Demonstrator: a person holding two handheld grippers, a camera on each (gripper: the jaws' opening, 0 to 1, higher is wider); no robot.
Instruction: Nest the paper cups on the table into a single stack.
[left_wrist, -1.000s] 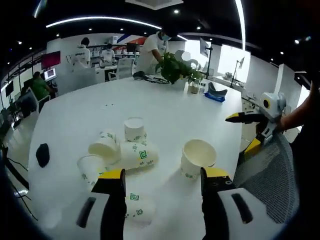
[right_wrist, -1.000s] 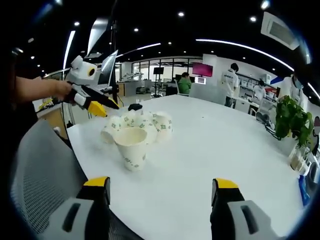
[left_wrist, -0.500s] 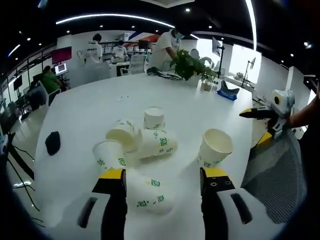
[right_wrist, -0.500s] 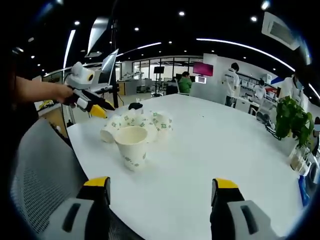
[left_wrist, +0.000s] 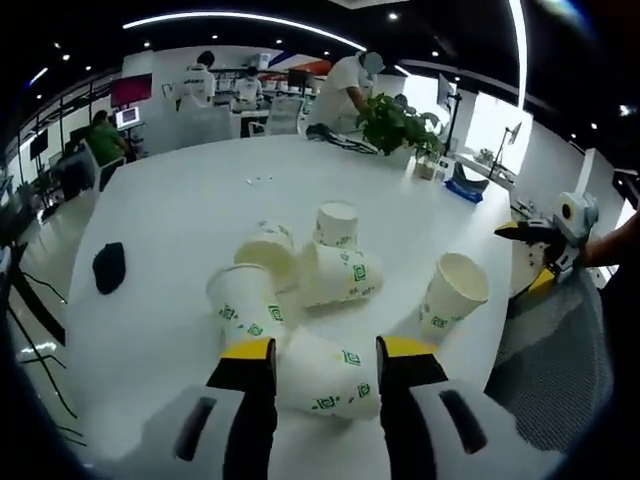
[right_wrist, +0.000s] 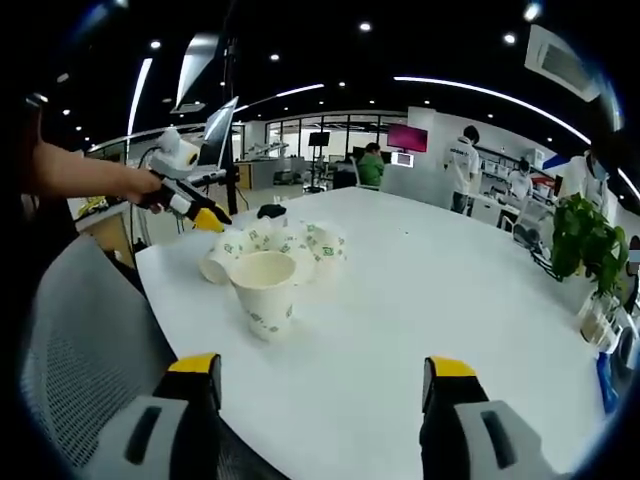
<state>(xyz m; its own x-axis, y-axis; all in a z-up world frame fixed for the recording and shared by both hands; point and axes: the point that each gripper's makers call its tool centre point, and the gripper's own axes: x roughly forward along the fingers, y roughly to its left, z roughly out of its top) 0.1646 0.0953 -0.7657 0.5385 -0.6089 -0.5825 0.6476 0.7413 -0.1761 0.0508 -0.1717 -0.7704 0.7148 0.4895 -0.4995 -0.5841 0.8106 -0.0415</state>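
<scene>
No legible text; green cup (left_wrist: 330, 372) logos

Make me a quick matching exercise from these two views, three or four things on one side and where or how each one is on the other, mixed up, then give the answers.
1. upright cup
2. cup on its side
3. black object
4. potted plant

A. far edge of the table
B. standing alone, mouth up
C. between the jaws of the left gripper
D. apart from the cups, on the table's left in the left gripper view

Pairs: 1-B, 2-C, 3-D, 4-A

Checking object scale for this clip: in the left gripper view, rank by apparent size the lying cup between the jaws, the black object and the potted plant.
1. Lying cup, though nearness inflates it.
2. Potted plant, far across the table.
3. Black object, smallest.
</scene>
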